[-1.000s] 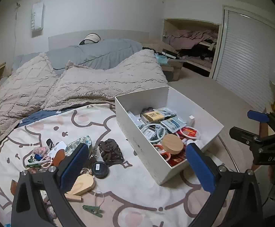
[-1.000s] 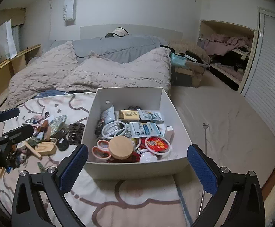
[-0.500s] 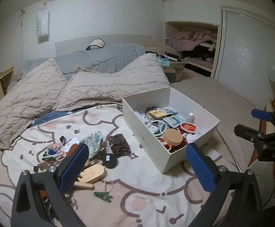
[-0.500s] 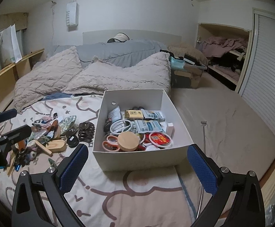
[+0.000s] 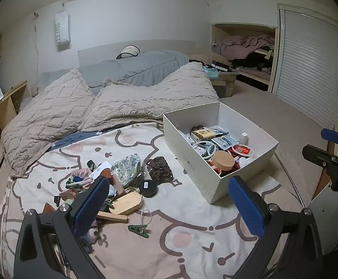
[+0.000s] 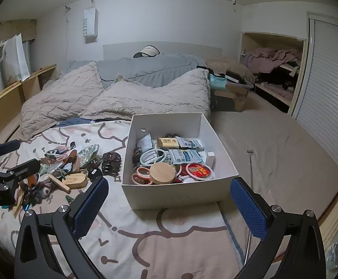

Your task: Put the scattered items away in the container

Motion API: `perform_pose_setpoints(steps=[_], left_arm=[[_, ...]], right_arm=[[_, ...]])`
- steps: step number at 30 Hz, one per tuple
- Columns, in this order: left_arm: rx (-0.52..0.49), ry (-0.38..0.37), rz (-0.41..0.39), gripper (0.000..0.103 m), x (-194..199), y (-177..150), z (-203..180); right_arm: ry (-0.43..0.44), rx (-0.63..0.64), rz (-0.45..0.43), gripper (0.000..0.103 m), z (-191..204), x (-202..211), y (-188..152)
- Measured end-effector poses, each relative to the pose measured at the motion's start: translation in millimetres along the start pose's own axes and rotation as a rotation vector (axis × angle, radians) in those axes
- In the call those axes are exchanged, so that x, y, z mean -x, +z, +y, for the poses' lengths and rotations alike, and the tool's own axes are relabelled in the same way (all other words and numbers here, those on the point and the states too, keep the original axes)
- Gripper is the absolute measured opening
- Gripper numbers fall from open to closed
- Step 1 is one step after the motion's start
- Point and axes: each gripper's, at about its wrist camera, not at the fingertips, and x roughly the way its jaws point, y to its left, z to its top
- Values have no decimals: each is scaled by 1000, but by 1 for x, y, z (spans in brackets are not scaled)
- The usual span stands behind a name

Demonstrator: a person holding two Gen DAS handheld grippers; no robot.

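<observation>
A bed fills the scene, covered by a cream sheet (image 5: 173, 239) printed with pink cartoon outlines, with a beige quilted blanket (image 5: 80, 107) bunched behind it. On the sheet sits a white cardboard box (image 6: 169, 196), open at the top and partly filled: a round wooden lid (image 6: 162, 172), orange-handled scissors (image 6: 141, 174), a red-and-white tin (image 6: 199, 169) and several packets. To the box's left, well apart from it, lies a scattered pile (image 5: 113, 186): a dark brown hair claw (image 5: 159, 169), a floral pouch (image 5: 125, 169), a black round compact (image 5: 148, 187), a wooden paddle-shaped piece (image 5: 128, 202) and a green clothes peg (image 5: 138, 228). My left gripper (image 5: 169, 205) hovers above the pile's edge, jaws spread wide, holding nothing. My right gripper (image 6: 169, 207) hangs in front of the box, jaws equally spread and empty.
</observation>
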Motion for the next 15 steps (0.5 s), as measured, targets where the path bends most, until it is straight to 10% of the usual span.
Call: perform_pose_setpoints(steps=[15], left_arm=[[-30, 21, -19, 103, 2, -3, -2]], right_arm=[[-12, 31, 0, 103, 6, 0, -2]])
